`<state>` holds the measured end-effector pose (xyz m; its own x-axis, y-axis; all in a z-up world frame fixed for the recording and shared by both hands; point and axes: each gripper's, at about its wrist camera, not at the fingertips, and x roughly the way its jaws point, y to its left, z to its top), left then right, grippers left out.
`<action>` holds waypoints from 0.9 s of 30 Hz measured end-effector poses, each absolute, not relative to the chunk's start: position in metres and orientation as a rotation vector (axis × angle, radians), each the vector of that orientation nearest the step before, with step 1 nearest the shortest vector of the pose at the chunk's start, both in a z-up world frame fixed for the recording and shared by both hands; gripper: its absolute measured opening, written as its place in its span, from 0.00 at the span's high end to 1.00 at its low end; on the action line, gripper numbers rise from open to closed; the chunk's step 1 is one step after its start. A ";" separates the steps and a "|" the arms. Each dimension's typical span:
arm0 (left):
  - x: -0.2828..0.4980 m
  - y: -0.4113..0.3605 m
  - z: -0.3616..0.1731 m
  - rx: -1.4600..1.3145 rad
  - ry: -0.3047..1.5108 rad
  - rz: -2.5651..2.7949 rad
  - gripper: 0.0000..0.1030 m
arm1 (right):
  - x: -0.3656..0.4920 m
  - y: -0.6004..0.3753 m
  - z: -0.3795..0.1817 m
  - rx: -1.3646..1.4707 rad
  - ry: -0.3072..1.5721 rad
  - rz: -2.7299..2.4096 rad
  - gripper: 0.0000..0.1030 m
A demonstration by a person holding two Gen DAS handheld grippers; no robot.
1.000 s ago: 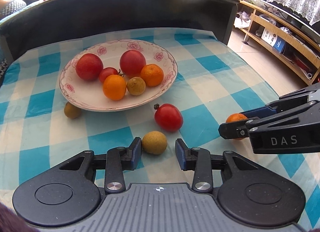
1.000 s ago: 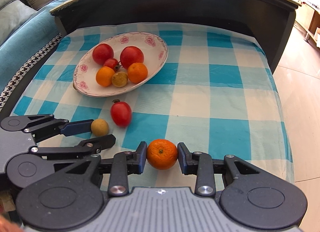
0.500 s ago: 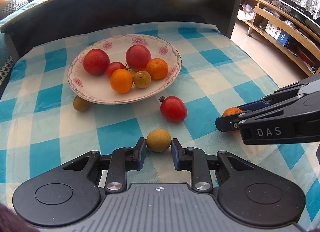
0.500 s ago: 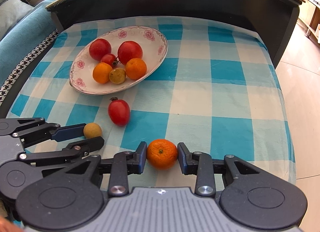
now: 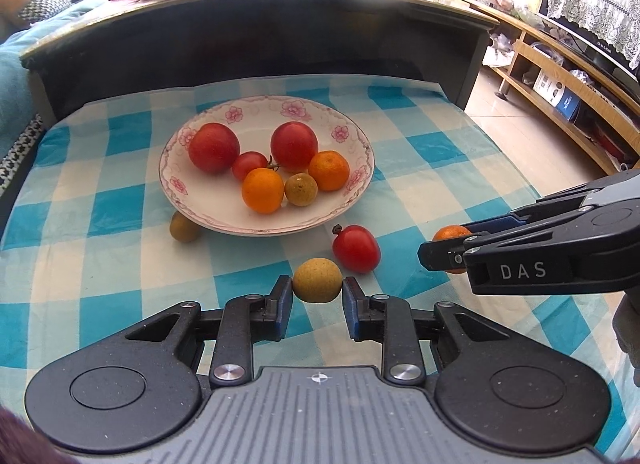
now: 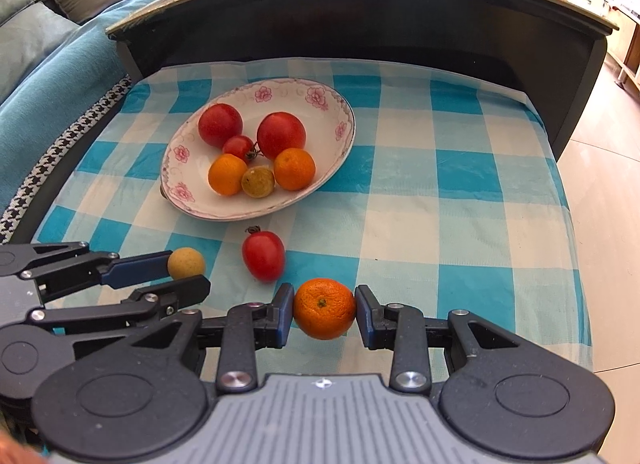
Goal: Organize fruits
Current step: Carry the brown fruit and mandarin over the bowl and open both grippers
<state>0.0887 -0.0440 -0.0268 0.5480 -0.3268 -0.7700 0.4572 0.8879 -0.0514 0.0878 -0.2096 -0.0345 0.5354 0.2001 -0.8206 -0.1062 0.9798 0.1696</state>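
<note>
My left gripper (image 5: 317, 296) is shut on a small tan round fruit (image 5: 317, 279), lifted a little off the checked cloth; the same fruit (image 6: 186, 263) shows in the right wrist view between the left gripper's fingers. My right gripper (image 6: 324, 314) is shut on an orange mandarin (image 6: 324, 307), whose edge (image 5: 451, 233) peeks past its fingers in the left wrist view. A white floral plate (image 5: 200, 206) holds several red, orange and tan fruits. A loose red tomato (image 5: 356, 249) lies on the cloth just beyond the held tan fruit. Another tan fruit (image 5: 184, 227) rests against the plate's near left rim.
The blue-and-white checked cloth (image 6: 460, 200) covers a low surface below a dark curved table edge (image 6: 360, 4) with more fruit on top. A teal sofa (image 6: 36, 76) lies to the left, tiled floor (image 6: 600, 192) to the right and wooden shelves (image 5: 560, 76) beyond.
My left gripper's jaws closed onto the tan fruit and rose a little with it. The right gripper kept its hold on the mandarin without moving.
</note>
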 end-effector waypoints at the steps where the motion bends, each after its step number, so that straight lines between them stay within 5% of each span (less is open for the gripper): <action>1: 0.089 -0.044 -0.025 0.159 0.872 -0.467 0.66 | 0.089 -0.210 -0.034 0.104 0.990 0.184 0.67; 27: 0.154 -0.030 -0.022 0.097 0.855 -0.372 0.66 | 0.168 -0.183 -0.026 0.112 0.940 0.211 0.67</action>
